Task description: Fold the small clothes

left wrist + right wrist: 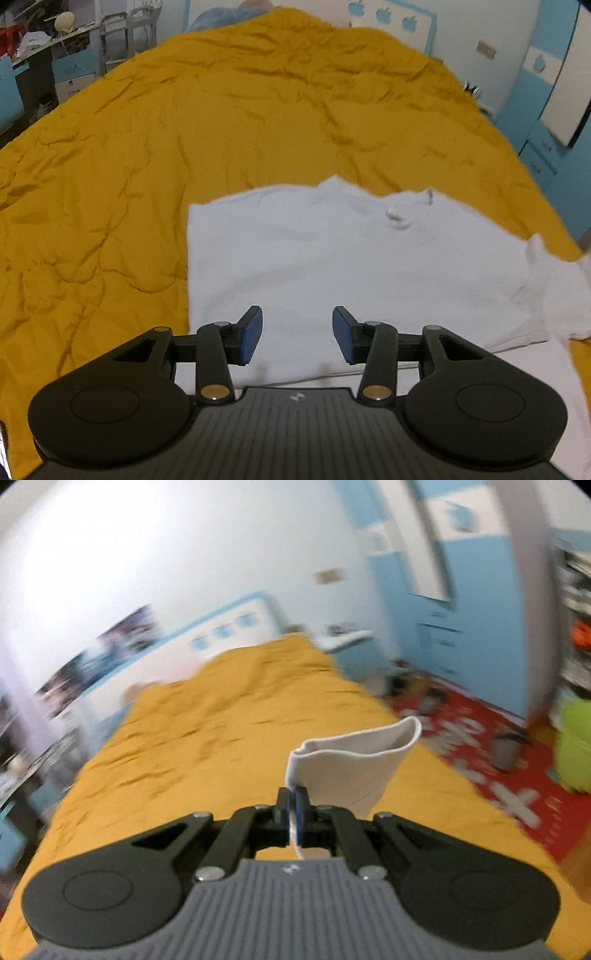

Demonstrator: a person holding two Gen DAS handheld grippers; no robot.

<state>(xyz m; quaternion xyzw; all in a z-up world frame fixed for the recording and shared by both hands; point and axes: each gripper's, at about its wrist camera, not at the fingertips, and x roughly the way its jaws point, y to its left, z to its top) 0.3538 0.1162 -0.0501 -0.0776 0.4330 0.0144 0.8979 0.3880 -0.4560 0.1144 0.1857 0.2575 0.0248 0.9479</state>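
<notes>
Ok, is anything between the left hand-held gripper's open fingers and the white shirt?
Nothing: in the left wrist view, the left hand-held gripper hangs open over the white shirt, gap bare.

The left tongs (297, 334) hang open above a white shirt (332, 266) on a mustard bedspread (184, 129).

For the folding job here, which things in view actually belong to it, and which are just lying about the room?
Part of the job:
white T-shirt, spread on the yellow bedspread
its sleeve, pinched in the right gripper
left gripper, fingers apart above the shirt

Just lying about:
red floor mat
green object on the floor
blue cabinet
</notes>
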